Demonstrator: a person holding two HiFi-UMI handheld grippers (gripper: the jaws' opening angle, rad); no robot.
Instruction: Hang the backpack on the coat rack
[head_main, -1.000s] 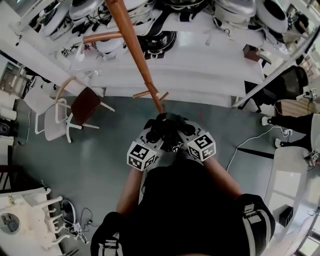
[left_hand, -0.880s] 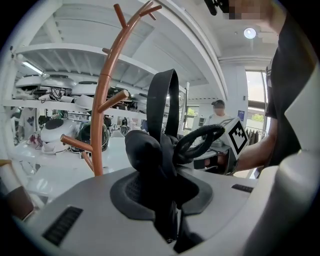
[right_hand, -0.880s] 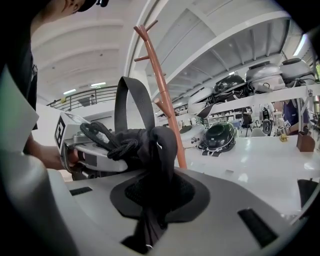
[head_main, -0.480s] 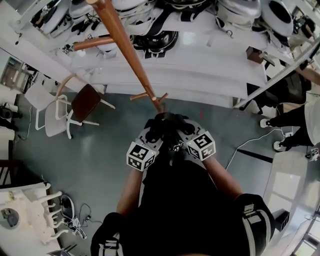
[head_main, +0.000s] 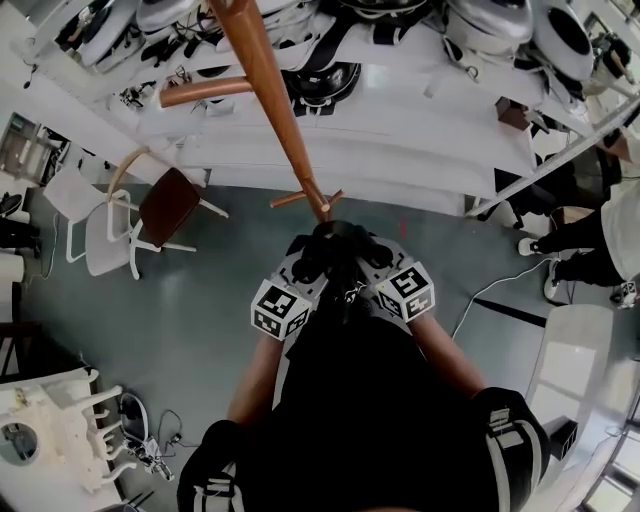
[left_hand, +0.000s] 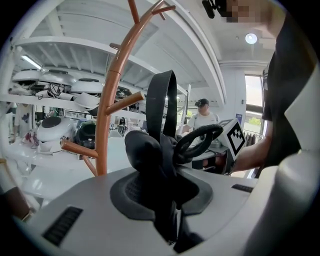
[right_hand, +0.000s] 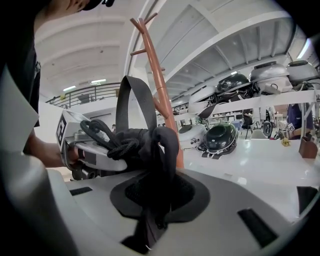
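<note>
Backpack (head_main: 336, 250) has edged toward coat rack (head_main: 266, 82), clamped in left claw (head_main: 308, 262) and right claw (head_main: 368, 258).

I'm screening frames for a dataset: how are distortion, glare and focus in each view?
Head view: strong fisheye, the shelves bow, light even, all sharp. Left gripper view: round black vignette, coat rack bows, window blown out. Right gripper view: same vignette, strap dark with little detail, ceiling lamps glare mildly.
</note>
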